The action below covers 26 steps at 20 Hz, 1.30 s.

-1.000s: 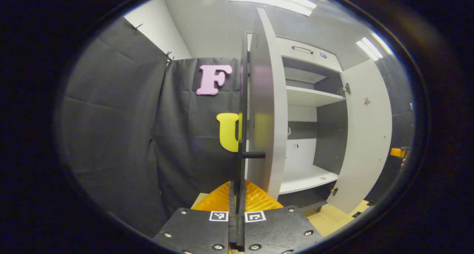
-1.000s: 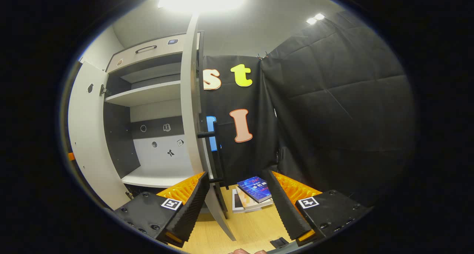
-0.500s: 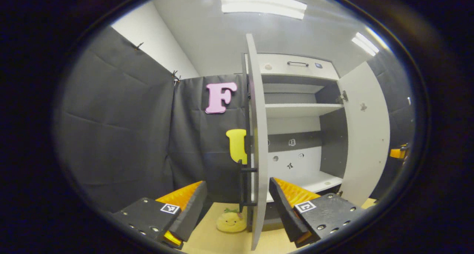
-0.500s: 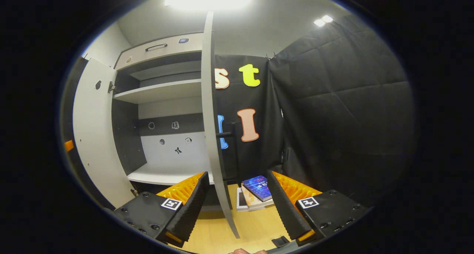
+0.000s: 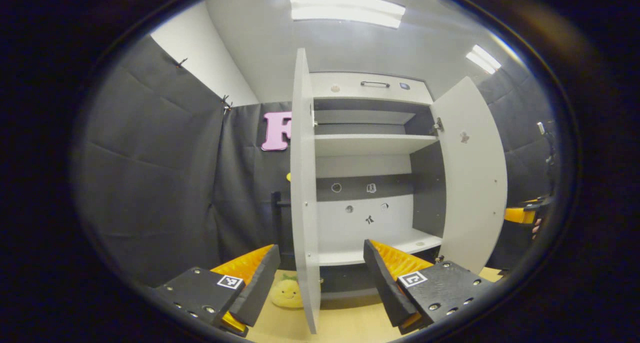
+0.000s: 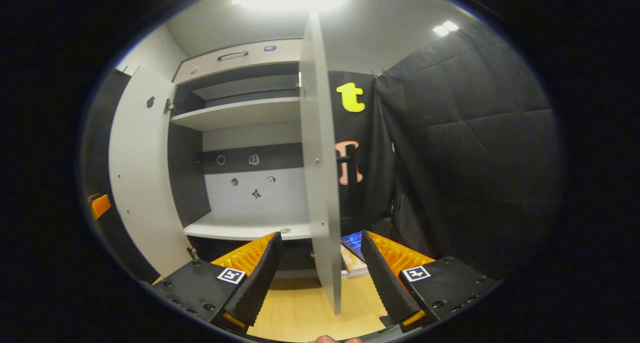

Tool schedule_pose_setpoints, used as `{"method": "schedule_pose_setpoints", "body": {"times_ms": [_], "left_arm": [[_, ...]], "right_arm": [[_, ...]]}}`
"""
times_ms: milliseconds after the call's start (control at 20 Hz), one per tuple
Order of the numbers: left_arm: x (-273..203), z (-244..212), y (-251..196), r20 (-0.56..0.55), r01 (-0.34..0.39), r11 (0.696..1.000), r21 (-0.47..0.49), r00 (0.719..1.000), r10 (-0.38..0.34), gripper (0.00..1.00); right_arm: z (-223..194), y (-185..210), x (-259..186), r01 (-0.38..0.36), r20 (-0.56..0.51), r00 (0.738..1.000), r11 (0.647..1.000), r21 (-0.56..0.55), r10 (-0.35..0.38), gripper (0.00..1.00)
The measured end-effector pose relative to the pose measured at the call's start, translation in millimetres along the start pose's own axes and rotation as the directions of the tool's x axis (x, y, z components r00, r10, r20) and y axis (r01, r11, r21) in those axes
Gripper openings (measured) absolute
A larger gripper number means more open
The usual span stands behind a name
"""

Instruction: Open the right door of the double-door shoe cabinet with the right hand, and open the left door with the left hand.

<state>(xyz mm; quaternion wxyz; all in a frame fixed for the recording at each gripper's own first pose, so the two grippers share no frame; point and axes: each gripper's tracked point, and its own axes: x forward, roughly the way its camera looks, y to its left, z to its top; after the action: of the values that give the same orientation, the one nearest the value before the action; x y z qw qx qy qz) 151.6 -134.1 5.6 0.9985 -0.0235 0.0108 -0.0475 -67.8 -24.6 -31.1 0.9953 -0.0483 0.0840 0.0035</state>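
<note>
The shoe cabinet (image 5: 370, 143) stands with both doors swung wide and its shelves bare. In the left gripper view the left door (image 5: 305, 183) is nearly edge-on, its dark bar handle (image 5: 276, 208) on the outer side, and the right door (image 5: 472, 173) hangs open at the right. My left gripper (image 5: 320, 273) is open, back from the door, holding nothing. In the right gripper view the right door (image 6: 320, 158) is nearly edge-on with its handle (image 6: 345, 159) behind it, and the left door (image 6: 142, 168) is at the left. My right gripper (image 6: 320, 268) is open and holds nothing.
A yellow plush toy (image 5: 287, 293) lies on the wooden floor by the left door's foot. Some books (image 6: 352, 253) lie on the floor behind the right door. A drawer front (image 5: 375, 84) tops the cabinet. Black cloth walls close in on both sides.
My left gripper was shut on the left door's handle; it has let go, opened and drawn back. Both views have backed off and turned toward the cabinet's inside.
</note>
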Motion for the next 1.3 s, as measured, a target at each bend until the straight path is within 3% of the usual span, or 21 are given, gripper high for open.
{"method": "schedule_pose_setpoints", "body": {"times_ms": [200,550,900,1300], "left_arm": [[-3,-11,-6,-0.034,0.012,1.000,0.006,0.999,-0.012,0.97],[0,-23,-9,-0.071,0.006,1.000,-0.008,0.997,-0.007,0.96],[-1,-34,-17,-0.088,0.006,1.000,-0.011,0.996,-0.007,0.98],[-7,-39,-17,-0.113,-0.028,1.000,0.000,0.993,0.028,0.96]], "right_arm": [[1,14,0,-0.008,0.026,1.000,1.000,-0.028,0.009,0.98],[-25,37,1,0.008,0.001,1.000,0.988,0.152,-0.008,0.98],[-55,40,-5,0.023,-0.032,0.999,0.992,0.128,-0.019,0.98],[-70,52,0,-0.043,-0.051,0.998,0.993,0.111,0.049,0.98]]}}
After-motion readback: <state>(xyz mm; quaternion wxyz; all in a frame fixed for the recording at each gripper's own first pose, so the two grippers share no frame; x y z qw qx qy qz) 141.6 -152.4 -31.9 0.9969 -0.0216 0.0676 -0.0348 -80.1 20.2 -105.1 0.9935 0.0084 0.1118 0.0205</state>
